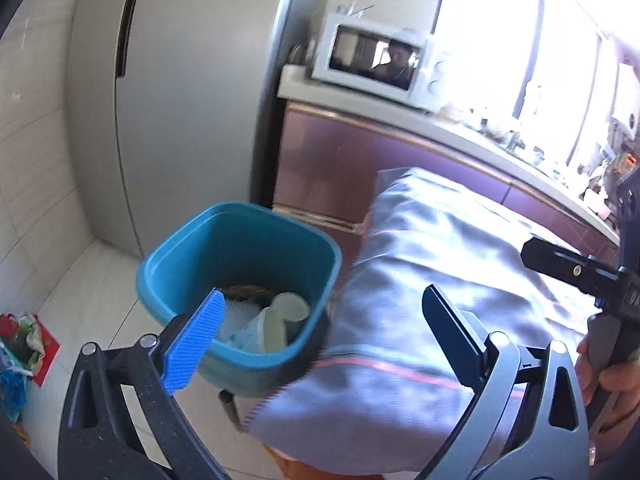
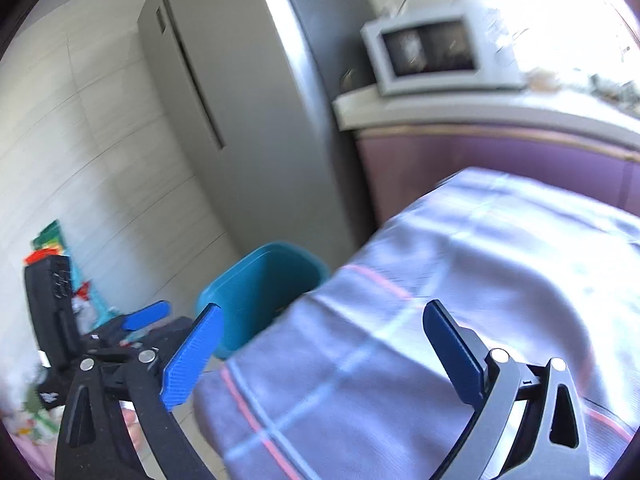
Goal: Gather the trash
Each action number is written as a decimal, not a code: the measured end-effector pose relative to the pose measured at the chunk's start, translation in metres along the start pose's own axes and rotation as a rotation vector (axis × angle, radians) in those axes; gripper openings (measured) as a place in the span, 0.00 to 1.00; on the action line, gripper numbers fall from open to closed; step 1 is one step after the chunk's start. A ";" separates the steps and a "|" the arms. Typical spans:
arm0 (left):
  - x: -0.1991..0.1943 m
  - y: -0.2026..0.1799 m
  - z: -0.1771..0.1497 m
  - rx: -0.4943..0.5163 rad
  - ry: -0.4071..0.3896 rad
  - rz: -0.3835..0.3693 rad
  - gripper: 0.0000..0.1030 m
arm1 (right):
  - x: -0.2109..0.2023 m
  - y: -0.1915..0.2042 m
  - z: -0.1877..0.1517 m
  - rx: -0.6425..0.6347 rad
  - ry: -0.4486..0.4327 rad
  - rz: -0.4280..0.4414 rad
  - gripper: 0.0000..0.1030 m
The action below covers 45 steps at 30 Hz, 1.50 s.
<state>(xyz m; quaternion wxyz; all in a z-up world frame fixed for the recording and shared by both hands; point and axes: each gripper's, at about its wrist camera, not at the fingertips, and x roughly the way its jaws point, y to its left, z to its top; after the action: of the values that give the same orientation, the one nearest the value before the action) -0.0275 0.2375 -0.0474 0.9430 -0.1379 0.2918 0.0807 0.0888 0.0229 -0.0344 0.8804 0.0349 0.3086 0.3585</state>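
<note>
So, looking down past the left hand-held gripper [image 1: 320,320]: jaws spread wide, nothing between them. Teal trash bin [image 1: 240,248] sitting on the tiled floor [image 1: 80,280] just ahead and a bit left of the fingertips, mouth pointing up toward the camera, squarish with rounded corners, no obvious long axis. Already holding a crumpled paper cup [image 1: 276,320], something white and bristly, and a brown bit at the bottom. Bin wedged right against a plaid cloth-covered surface [image 1: 440,260], with a silver fridge [image 1: 180,100] behind it.

Right hand-held gripper [image 2: 320,348] also wide open and empty, hovering over that same checked cloth, with the bin ahead and to its left, only partly visible past the cloth edge. Pretty blurry from that side.

Also spotted: white microwave [image 1: 372,60] up on the counter [image 1: 460,120], purple cabinet fronts below, some colourful packaging [image 1: 20,344] on the floor off to the left.
</note>
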 end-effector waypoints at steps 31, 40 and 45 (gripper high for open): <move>-0.059 -0.134 -0.023 0.164 -0.242 0.016 0.94 | -0.143 -0.046 -0.071 0.015 -0.318 -0.341 0.94; -0.064 -0.139 -0.026 0.173 -0.258 0.010 0.94 | -0.151 -0.046 -0.073 0.010 -0.331 -0.358 0.94; -0.065 -0.141 -0.028 0.177 -0.260 0.013 0.94 | -0.155 -0.048 -0.075 0.016 -0.338 -0.363 0.94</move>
<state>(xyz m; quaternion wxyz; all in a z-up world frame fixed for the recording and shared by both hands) -0.0622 0.0901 -0.0024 0.9808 -0.0407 0.1739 0.0780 -0.0107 -0.1255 -0.0284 0.9691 0.0453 0.1608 0.1813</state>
